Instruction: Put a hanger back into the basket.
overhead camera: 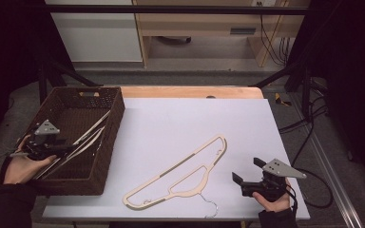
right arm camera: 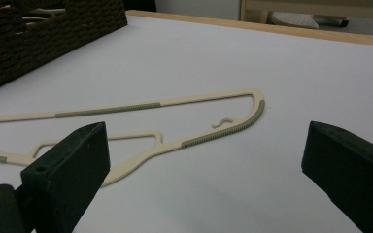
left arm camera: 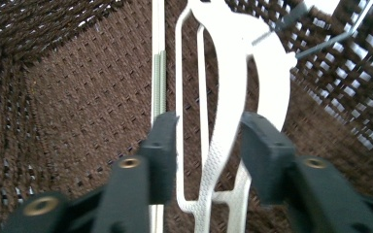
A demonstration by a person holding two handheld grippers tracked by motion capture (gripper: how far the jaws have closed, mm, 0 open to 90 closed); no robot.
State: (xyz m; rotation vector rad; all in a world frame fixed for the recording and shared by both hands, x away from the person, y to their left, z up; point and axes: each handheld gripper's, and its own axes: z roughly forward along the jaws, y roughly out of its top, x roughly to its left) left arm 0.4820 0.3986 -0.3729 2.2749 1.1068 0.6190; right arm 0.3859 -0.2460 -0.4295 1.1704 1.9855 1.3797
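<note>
Cream hanger (left arm camera: 233, 92) lying inside the brown wicker basket (overhead camera: 111, 137), between the parted fingers of the left gripper (left arm camera: 209, 145), pads clear of it. Second cream hanger (overhead camera: 180, 173) flat on the white surface (overhead camera: 171, 118), near the right gripper (overhead camera: 247, 172), fingers spread wide, holding nothing.

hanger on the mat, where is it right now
In the high view the cream hanger lies flat on the white mat, front of centre, between the wicker basket at left and the open right gripper at right.
</note>
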